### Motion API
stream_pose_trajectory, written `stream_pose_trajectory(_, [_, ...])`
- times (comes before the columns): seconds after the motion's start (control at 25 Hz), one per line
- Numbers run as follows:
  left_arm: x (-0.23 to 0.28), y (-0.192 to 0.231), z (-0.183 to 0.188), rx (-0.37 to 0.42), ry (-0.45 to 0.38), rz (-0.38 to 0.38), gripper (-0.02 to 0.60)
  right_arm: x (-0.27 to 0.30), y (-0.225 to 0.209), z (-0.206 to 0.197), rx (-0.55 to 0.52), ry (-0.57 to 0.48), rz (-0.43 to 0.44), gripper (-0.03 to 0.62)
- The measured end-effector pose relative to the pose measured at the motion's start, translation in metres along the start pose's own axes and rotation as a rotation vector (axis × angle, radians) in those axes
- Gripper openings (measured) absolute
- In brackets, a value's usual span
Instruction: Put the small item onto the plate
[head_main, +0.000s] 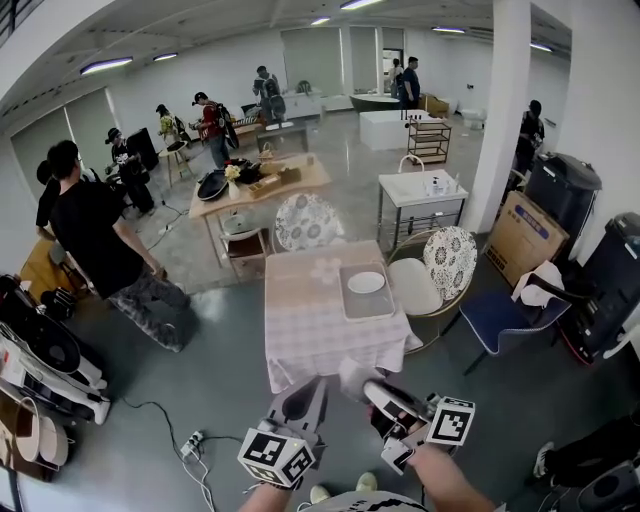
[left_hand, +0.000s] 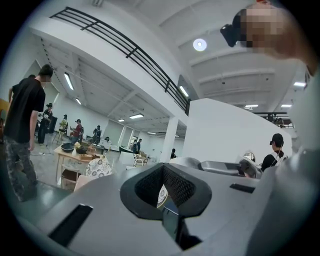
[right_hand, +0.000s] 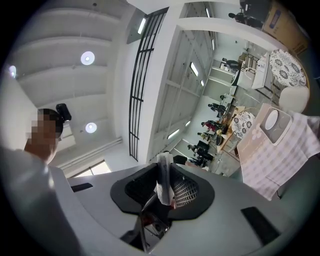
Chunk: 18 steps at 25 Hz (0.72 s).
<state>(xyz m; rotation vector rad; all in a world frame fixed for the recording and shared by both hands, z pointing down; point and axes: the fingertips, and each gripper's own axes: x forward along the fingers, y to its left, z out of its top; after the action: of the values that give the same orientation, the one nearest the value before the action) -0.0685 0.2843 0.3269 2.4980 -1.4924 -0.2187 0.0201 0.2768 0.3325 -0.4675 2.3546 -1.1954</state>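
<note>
A small white wrapped item (right_hand: 164, 184) stands upright between the black pads of my right gripper (right_hand: 165, 189), which is shut on it. In the head view that gripper (head_main: 372, 392) hangs low at the near edge of a table with a checked cloth (head_main: 310, 325). A white plate (head_main: 366, 282) lies on a grey tray (head_main: 347, 300) at the table's far right, and the plate (right_hand: 270, 120) also shows far off in the right gripper view. My left gripper (head_main: 300, 402) is beside the right one. Its jaws (left_hand: 163, 194) are drawn together with nothing between them.
Patterned round-backed chairs (head_main: 306, 222) (head_main: 448, 262) stand at the far and right sides of the table. A person in black (head_main: 95, 235) stands at the left. A blue chair (head_main: 505, 315), cartons (head_main: 527, 235) and a power strip (head_main: 192, 441) lie around.
</note>
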Motion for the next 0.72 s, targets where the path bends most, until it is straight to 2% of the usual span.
stream_pose_trajectory(0.48, [0.036,-0.031,-0.007,0.011,0.003,-0.001,0.005,-0.035,-0.017,0.039,-0.009,-0.018,-0.02,0.086])
stream_pose_trajectory(0.72, [0.056,-0.033,-0.007,0.015,0.008,-0.009,0.005,-0.04,-0.027,0.057,-0.012,-0.032,-0.031,0.086])
